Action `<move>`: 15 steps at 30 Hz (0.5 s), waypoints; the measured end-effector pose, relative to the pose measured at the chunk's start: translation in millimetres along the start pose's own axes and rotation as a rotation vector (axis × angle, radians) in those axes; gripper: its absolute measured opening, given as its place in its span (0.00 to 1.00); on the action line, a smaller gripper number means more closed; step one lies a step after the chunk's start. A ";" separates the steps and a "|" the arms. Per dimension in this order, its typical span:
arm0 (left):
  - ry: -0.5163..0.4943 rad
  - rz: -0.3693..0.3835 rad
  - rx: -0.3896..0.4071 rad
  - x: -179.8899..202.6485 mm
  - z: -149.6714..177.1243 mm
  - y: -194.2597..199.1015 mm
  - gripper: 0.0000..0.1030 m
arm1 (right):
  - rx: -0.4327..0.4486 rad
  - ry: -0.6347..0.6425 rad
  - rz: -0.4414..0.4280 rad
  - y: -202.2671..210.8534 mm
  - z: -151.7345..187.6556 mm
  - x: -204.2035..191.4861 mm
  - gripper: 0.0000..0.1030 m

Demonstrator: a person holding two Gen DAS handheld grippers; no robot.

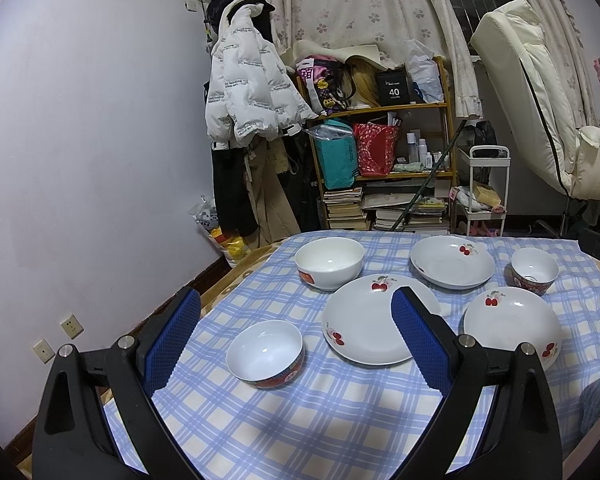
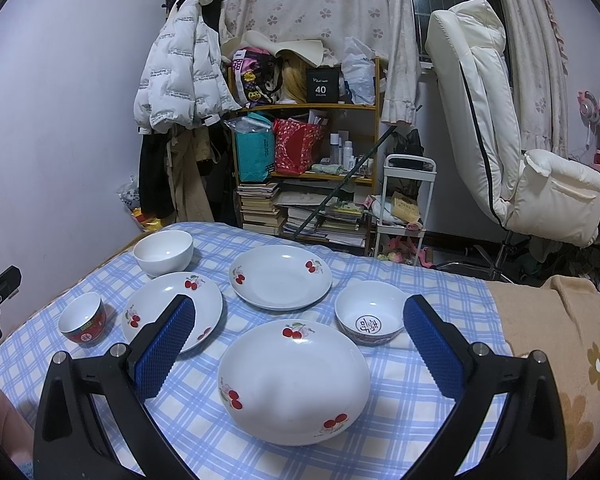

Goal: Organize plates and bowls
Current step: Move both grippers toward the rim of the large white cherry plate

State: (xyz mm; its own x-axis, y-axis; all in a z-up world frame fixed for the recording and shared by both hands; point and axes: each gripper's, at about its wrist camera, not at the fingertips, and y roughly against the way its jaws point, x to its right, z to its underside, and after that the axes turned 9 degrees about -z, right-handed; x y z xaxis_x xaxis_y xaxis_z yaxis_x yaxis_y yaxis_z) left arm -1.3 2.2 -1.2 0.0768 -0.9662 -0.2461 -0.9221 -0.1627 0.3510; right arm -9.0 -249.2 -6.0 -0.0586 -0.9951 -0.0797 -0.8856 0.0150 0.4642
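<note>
Holding both tools above the checked tablecloth (image 2: 420, 280), I see my left gripper (image 1: 296, 332) spread wide with nothing between its blue pads (image 1: 172, 344); its view looks past them at a small red-banded bowl (image 1: 265, 354) and a cherry-print plate (image 1: 376, 320). My right gripper (image 2: 300, 340) is just as wide and empty, hovering over the nearest cherry-print dish (image 2: 294, 382), touching nothing. Beyond it sit a second cherry plate (image 2: 280, 276) and, to its right, a bowl with a dark character medallion inside (image 2: 370, 318), which I cannot read. A plain white bowl (image 2: 164, 252) stands at the far left corner; from the left camera it shows a small red label, illegible. On the shelf behind, a black box (image 2: 322, 86) reads "40".
</note>
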 end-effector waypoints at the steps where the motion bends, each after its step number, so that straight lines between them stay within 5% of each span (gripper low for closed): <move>1: -0.002 0.000 -0.003 -1.4 -0.1 -0.4 0.92 | 0.000 0.000 0.000 -0.1 0.0 0.1 1.00; 6: -0.039 -0.031 -0.018 4.0 -1.1 -3.9 0.92 | -0.014 -0.011 -0.009 -1.7 -1.3 -0.6 1.00; 15: -0.082 0.021 -0.110 29.1 -14.5 -14.8 0.92 | -0.107 -0.144 -0.035 -18.9 -2.0 30.9 1.00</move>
State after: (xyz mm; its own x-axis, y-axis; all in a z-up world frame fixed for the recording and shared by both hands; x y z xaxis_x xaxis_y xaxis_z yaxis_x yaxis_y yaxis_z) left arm 20.1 -26.5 -0.5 0.0223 -0.9507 -0.3092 -0.8755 -0.1679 0.4530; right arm 6.8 -280.5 -15.5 -0.1007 -0.9703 -0.2198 -0.8345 -0.0378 0.5496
